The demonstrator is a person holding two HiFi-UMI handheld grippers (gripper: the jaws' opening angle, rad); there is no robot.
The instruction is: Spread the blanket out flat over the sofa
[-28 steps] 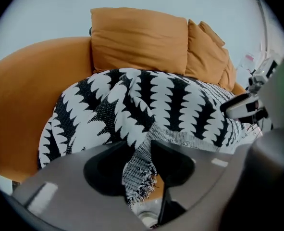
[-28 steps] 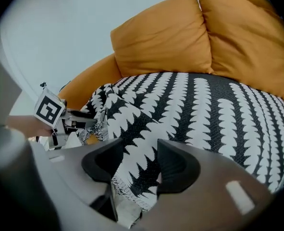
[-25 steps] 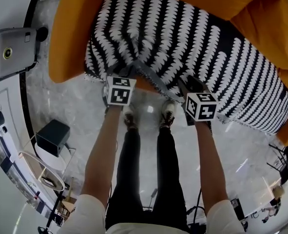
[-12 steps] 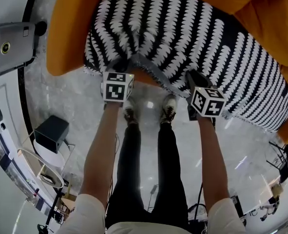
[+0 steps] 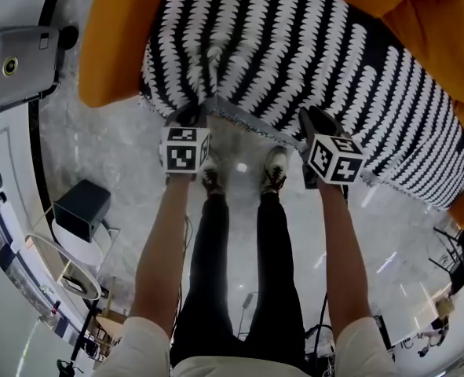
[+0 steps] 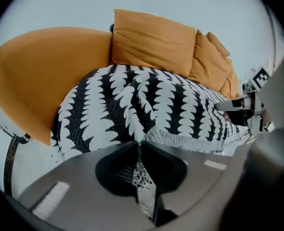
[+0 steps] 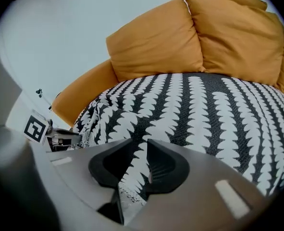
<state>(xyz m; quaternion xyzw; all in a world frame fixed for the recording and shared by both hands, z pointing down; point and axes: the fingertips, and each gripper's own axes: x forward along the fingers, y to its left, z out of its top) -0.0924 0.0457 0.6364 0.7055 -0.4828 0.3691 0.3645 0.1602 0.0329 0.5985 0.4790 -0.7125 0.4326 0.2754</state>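
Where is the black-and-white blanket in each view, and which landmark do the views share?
Head view: the blanket fills the top centre and right.
Left gripper view: the blanket lies across the middle, down to bottom centre.
Right gripper view: the blanket covers centre and right, down to bottom centre.
Shared landmark: the orange sofa arm, upper left in the head view, left in the left gripper view and the right gripper view.

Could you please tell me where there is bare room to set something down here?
Bare floor lies between the sofa's orange arm, the black box and the person's legs. The blanket covers the seat, and cushions crowd the back.
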